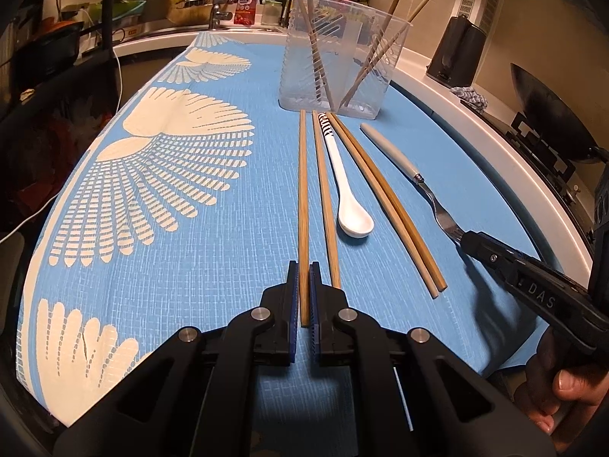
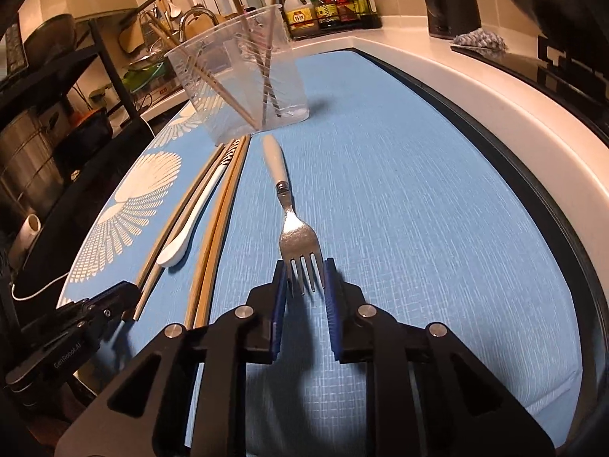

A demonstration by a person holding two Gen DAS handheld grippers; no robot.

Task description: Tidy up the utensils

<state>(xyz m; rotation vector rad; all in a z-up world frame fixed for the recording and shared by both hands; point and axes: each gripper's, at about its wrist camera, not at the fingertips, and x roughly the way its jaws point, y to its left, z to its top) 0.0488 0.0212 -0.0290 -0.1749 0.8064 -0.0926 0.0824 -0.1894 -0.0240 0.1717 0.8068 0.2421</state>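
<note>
A: Left gripper (image 1: 303,293) low on the blue cloth (image 1: 228,266), jaws pinching the near end of the leftmost chopstick (image 1: 303,205). Second chopstick (image 1: 323,190) just beside it, outside the right pad.

B: Noted. Right gripper (image 2: 305,285) down at the fork (image 2: 300,240), jaws spread a little, one to each side of the tines; contact with the pads hard to tell.

A: Clear holder (image 1: 338,57) toward the far edge of the tabletop, four chopsticks already leaning inside. Spoon (image 1: 344,190) and another chopstick pair (image 1: 384,198) flat on the cloth between the two grippers.

B: For the left lift: straight up first, grip firm, far tip clear of the holder's base before any swing. Risk of the neighbour stick rolling if dragged sideways.

A: For the fork: close squarely across the tines, or slide back to the neck; tines thin and slippery, likely to pivot under the heavy handle (image 2: 275,160).

B: Probably one hand at a time at the holder's mouth, to avoid a clash.
</note>
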